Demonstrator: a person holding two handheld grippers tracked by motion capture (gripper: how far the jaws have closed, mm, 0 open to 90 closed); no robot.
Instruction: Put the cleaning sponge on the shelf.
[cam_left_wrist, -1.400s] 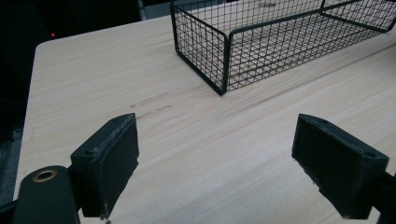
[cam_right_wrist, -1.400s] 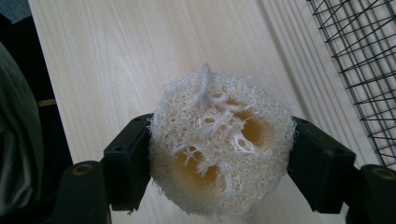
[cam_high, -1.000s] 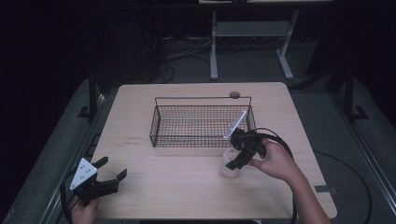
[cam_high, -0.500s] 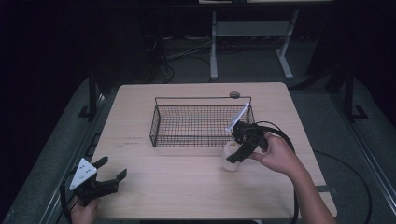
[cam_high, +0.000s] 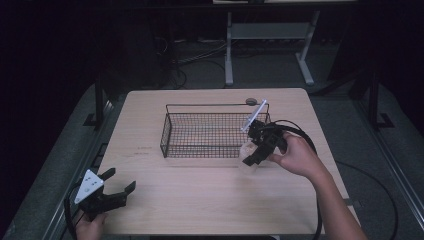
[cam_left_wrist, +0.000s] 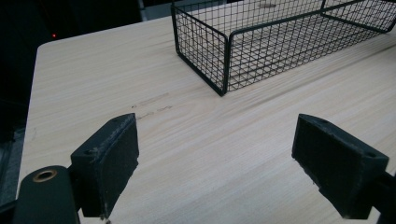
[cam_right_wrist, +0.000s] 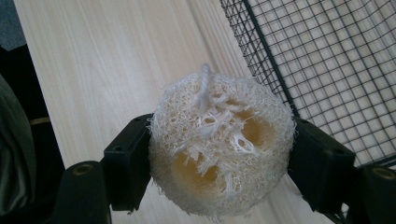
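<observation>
A pale wooden table (cam_high: 210, 200) with fine straight grain carries a black wire basket (cam_high: 212, 131), rectangular, its walls and floor a small square mesh framed by thicker rod. Just outside the basket's near right corner, the right gripper (cam_high: 248, 156) is clamped on a loofah sponge (cam_right_wrist: 219, 154): a round, off-white puck of coarse, tangled fibre with hollow chambers showing amber-tan inside and a short twisted cord loop rising from its top edge. In the right gripper view its two black, blocky jaws press against the sponge's left and right flanks, with the basket's mesh wall close beside it and bare wood beneath. In the high view the sponge reads as a small pale lump at the jaw tips, right beside the basket's front rail; whether it touches the tabletop cannot be told. The hand (cam_high: 295, 157) behind it grips the tool, from which a black cable (cam_high: 305, 140) loops. The left gripper (cam_high: 121, 190) sits well apart near the table's front left corner, topped by a grey triangular plate; its matte, rough-faced jaws stand wide apart over bare wood with nothing between them
</observation>
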